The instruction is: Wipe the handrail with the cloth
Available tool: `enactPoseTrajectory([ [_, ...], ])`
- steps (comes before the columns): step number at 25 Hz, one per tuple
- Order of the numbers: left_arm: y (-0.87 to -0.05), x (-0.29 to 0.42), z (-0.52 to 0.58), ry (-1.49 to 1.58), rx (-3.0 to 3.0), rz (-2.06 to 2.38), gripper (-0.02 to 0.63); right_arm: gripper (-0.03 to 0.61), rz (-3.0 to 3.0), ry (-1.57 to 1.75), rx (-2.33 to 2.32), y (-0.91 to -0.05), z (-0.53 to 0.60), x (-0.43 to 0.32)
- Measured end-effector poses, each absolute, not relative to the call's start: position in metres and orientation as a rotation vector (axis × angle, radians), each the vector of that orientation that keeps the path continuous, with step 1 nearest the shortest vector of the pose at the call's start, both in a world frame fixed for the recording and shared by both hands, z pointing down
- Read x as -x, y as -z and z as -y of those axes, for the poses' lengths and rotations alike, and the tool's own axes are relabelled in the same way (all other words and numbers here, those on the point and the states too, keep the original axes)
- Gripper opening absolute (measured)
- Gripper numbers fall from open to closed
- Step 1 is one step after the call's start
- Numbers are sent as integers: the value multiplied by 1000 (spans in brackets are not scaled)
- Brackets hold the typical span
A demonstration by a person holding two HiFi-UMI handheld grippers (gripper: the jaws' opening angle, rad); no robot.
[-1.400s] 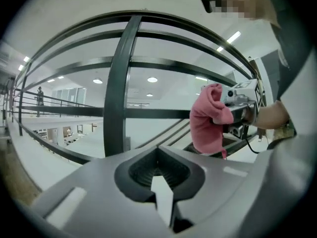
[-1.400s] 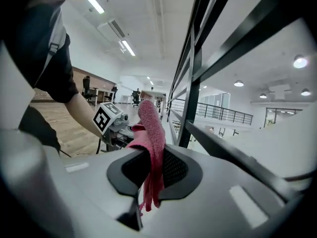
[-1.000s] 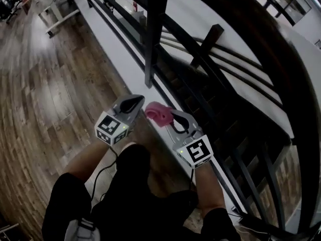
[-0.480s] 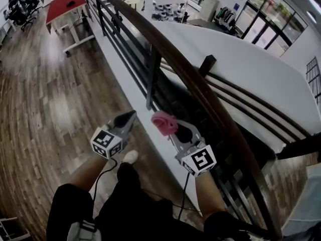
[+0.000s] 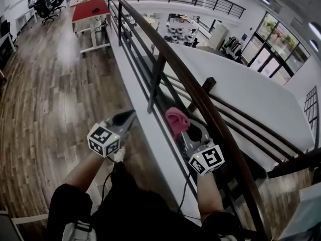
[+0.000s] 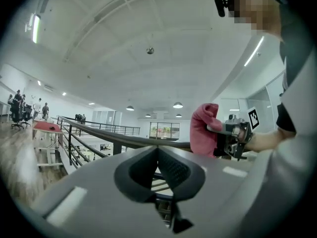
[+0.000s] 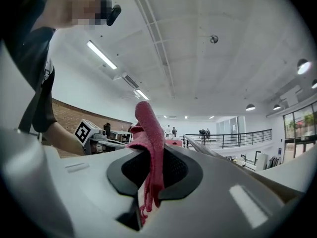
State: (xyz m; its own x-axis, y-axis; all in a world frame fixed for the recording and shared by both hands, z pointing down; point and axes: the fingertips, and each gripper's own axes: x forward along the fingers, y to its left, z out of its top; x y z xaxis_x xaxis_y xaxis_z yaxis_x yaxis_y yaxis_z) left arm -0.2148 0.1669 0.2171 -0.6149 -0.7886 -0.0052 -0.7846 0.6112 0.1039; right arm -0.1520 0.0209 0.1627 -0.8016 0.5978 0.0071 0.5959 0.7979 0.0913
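Observation:
A dark brown wooden handrail (image 5: 200, 99) on black metal bars runs diagonally through the head view, from far left to near right. My right gripper (image 5: 186, 128) is shut on a pink cloth (image 5: 177, 120), held up just left of the rail and apart from it. In the right gripper view the cloth (image 7: 150, 148) stands upright between the shut jaws. My left gripper (image 5: 126, 118) is shut with nothing in it, left of the right one above the floor. The left gripper view shows the handrail (image 6: 148, 143) beyond its jaws and the cloth (image 6: 202, 130) at right.
A white ledge (image 5: 150, 129) runs under the railing's black posts (image 5: 156, 79). Beyond the rail a stairwell (image 5: 235, 134) drops down. Wooden floor (image 5: 55, 94) lies to the left, with a red table (image 5: 90, 9) and people on chairs far back.
The head view has lifted from looking steeply down to looking along the railing. Both grippers stay side by side; the right one with the cloth has come closer to the handrail.

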Motion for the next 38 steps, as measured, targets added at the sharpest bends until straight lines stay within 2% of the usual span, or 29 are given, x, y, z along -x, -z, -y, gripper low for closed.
enactPoseTrajectory([
  [7, -178, 185, -181, 217, -1461, 2776, 0, 37, -3011, -108, -877, -149, -25, 104],
  [13, -167, 178, -221, 333, -1585, 2701, 0, 37, -3109, 26, -551, -162, -43, 53],
  [22, -198, 217, -294, 272, -1713, 2612, 0, 37, -3078, 158, -216, -159, -103, 49],
  [30, -212, 210, -307, 325, -1805, 2450, 0, 37, -3043, 263, 12, -164, -117, 18],
  [38, -207, 180, -272, 350, -1866, 2459, 0, 37, -3053, 301, 173, -169, -69, -44],
])
